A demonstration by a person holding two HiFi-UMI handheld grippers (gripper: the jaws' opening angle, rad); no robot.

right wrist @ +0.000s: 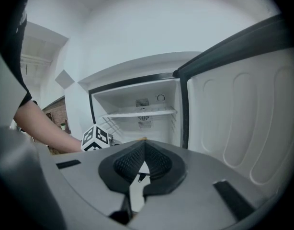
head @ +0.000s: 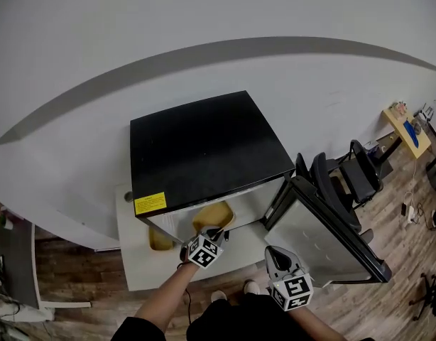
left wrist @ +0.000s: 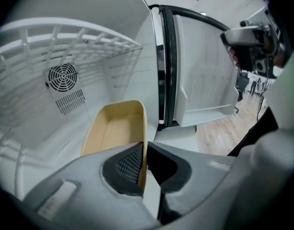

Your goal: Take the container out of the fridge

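Fridge (head: 204, 144) sits mid-frame in the head view w/ its door (head: 324, 236) swung wide to the lower right, so the opening is free to reach into. The container (head: 214, 215), a tan open-topped one, is at the fridge's mouth, just under the front edge of the black top.

The left hand-held gripper (head: 216, 231) has it by the near wall. In the left gripper view the 2 jaws are pinched almost together on that thin wall, 1 pad (left wrist: 130, 164) inside the container & 1 outside. It's a rim grip, prob. because the body is too wide to span. The container looks empty & sits below the wire shelf (left wrist: 65, 42) at upper left. Can't tell if its base touches the fridge floor.

The right hand-held gripper (head: 278, 258) hangs lower centre, apart from fridge & door. Its jaws are together w/ nothing btwn them, idle, pointing at the open fridge.

Step in hand looks like the draw-out; the container isn't yet clear of the cabinet.
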